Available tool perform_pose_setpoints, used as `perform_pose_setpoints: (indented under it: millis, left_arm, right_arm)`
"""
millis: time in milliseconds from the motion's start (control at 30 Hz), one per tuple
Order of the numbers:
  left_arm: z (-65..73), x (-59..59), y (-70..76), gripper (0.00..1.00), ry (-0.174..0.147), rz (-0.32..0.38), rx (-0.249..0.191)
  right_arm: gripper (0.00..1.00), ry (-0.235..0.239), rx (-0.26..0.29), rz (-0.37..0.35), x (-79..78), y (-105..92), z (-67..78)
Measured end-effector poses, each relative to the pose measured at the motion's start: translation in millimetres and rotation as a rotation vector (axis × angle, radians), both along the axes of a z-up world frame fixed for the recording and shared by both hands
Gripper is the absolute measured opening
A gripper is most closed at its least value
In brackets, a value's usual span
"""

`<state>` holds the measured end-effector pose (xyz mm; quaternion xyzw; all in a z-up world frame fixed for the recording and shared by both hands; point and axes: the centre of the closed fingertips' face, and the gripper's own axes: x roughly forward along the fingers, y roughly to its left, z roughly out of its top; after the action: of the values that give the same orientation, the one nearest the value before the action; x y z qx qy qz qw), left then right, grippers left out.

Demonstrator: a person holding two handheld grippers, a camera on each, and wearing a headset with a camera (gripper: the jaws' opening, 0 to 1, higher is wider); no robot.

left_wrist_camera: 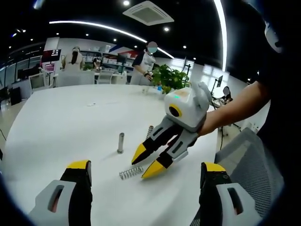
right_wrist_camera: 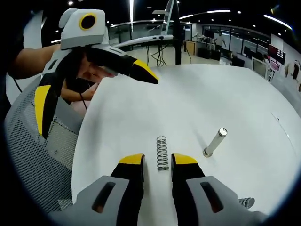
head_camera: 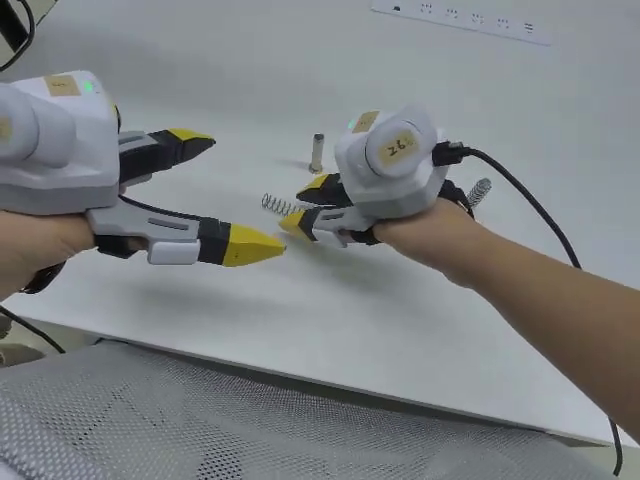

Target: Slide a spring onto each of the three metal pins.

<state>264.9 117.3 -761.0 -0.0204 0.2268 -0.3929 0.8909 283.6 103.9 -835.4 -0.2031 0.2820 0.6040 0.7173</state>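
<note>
Landmark: metal pin (head_camera: 318,152), standing upright on the white worktable (head_camera: 430,100). One spring (right_wrist_camera: 162,153) lies flat on the tabletop just beside the pin, on the person's side of it and a bit to the L in head view.

R gripper (head_camera: 304,203), held in the R hand (head_camera: 430,235), sits low over the table near the pin, yellow tips down at that spring. In R gripper view its jaws are parted only a little, w/ the spring's near end lying lengthwise in the gap betw. the two tips. A thin strip of table shows on the coil's L side; on the R side it's too close to tell if tip and coil touch. The coil doesn't look squeezed. In that view the pin stands just past the tips and to the R, apart from the spring.

L gripper (head_camera: 225,190), in the L hand (head_camera: 35,245), is farther from the pin than the R one, off to the L and above the tabletop. Jaws spread wide, tips aimed toward the pin and the R gripper.

Second spring (head_camera: 481,188) lies on the table to the R of the pin, beyond the R hand, well apart from the pin.

Black cable (head_camera: 530,205) leaves the R gripper's body and trails off to the R. Power strip (head_camera: 460,20) lies well behind the pin. Grey mesh (head_camera: 200,420) sits below the table's near edge.
</note>
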Motion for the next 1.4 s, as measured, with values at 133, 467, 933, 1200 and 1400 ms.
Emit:
perform_pose_setpoints:
  millis: [133, 467, 933, 1200, 1400]
  left_arm:
    - [-2.1, -0.5, 1.2, 0.93, 0.005, 0.000, 0.002]
    - [-2.9, -1.8, 4.9, 0.94, 0.009, 0.011, 0.001]
    - [-3.8, -2.4, 3.5, 0.94, 0.013, 0.009, -0.002]
    - [-4.3, -2.5, 4.4, 0.94, 0.013, 0.011, 0.002]
    - [-3.7, -1.4, -1.3, 0.93, 0.013, -0.003, 0.003]
  right_arm:
    - [0.19, -0.001, -0.005, 0.007, -2.0, 1.9, -1.8]
    - [0.17, 0.000, -0.032, -0.005, -1.9, 1.1, -10.1]
    - [0.10, -0.003, -0.038, -0.009, -2.6, -1.5, -13.5]
    - [0.09, -0.011, -0.038, 0.007, -4.5, -2.0, -13.2]
    - [0.08, -0.014, -0.033, 0.014, -4.1, -6.3, -8.8]
